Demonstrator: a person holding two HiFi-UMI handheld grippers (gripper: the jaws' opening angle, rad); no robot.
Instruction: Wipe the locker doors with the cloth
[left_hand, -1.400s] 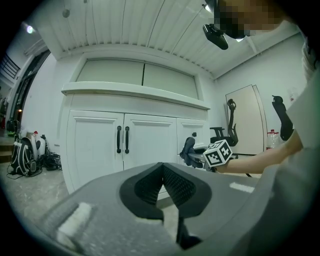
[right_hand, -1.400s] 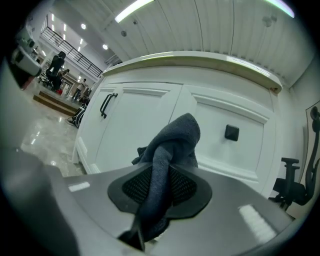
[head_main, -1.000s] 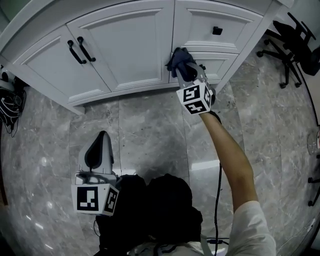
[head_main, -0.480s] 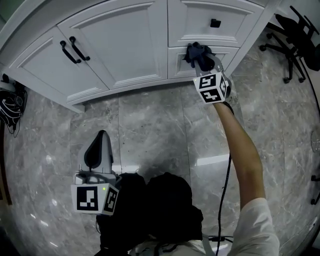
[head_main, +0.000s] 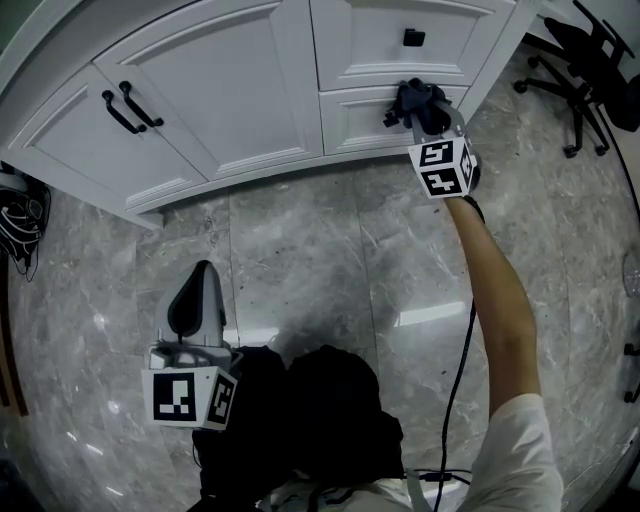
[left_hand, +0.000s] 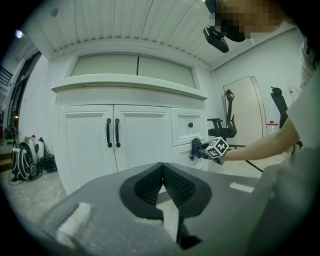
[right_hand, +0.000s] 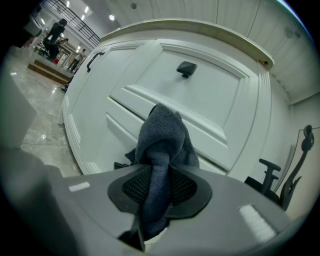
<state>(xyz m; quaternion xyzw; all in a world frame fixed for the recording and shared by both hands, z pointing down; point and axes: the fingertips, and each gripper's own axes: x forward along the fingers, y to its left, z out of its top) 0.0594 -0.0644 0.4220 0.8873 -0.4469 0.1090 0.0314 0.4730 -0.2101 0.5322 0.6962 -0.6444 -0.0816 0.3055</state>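
While your head view shows only a dark wad at the tip of your right gripper, the right gripper view makes the grip plain. Its jaws are clamped on the blue-grey cloth, with one fold pinched between the pads. The bunched end sits up against the lower drawer front, below the upper drawer's black knob. Your left gripper hangs low over the marble floor, well apart from the white unit, a placement only the head view gives. Its own view shows the jaws closed together with nothing between them. That view also takes in the locker doors face-on, their two black handles side by side, and your outstretched arm at far right.
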